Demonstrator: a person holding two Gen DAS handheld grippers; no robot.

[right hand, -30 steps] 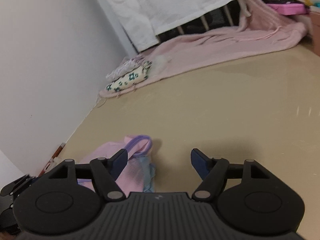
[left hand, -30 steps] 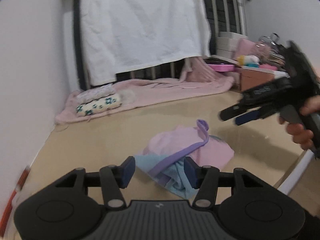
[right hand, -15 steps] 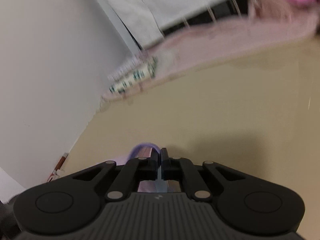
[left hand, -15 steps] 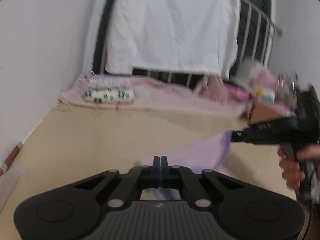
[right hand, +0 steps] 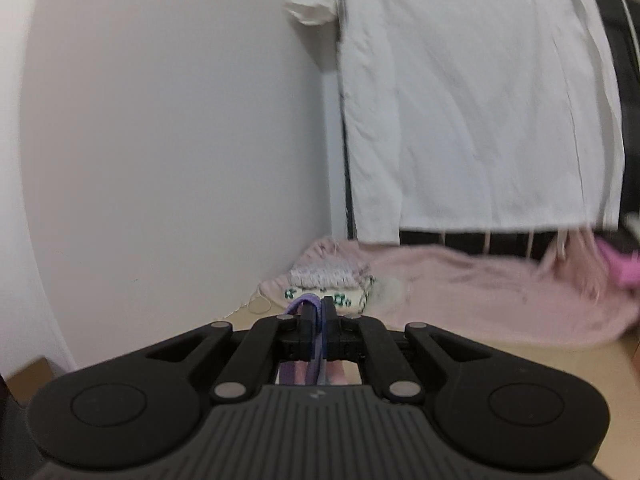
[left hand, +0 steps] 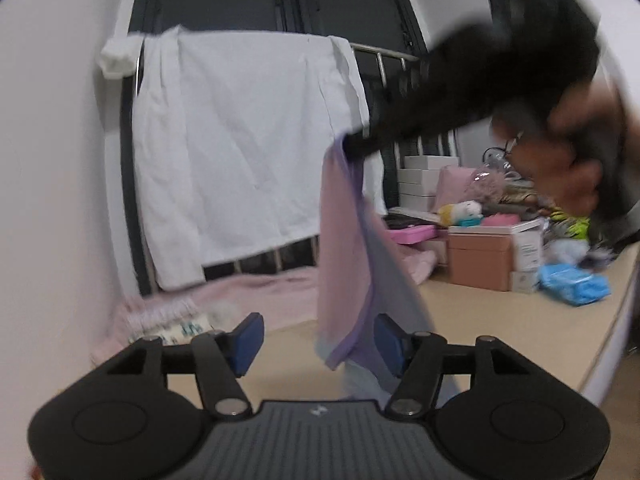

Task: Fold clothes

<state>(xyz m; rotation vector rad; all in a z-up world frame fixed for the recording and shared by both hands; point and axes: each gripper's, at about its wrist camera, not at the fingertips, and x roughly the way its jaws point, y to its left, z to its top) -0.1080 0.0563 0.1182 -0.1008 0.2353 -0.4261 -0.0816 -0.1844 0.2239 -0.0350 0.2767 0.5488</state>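
The right gripper [left hand: 352, 146] is clenched on the pink garment [left hand: 344, 240], its two fingers pressed together over the purple-trimmed edge [right hand: 308, 302]; in the right wrist view that trim loops up between the closed fingers and runs down behind them; in the left wrist view the same gripper is raised high at the upper right, blurred, with a hand [left hand: 568, 160] wrapped round its handle.

The garment hangs straight down from that grip, pink on one face and pale blue on the other, with a purple band along the border; its lower end drops just in front of the left gripper [left hand: 318, 340] and partly covers that gripper's right finger.

The left gripper is released, its blue-padded fingers [left hand: 248, 338] spread wide apart; whether the cloth touches the right pad cannot be told through the blur.

Below lies the tan bench [left hand: 520, 320]; at its far edge a pink blanket [right hand: 480, 292] stretches along the wall with a small stack of folded clothes [right hand: 328, 286] on it; a white sheet [right hand: 472, 100] is draped over a metal rail behind; boxes [left hand: 480, 256] and a blue packet [left hand: 572, 284] crowd the right side.
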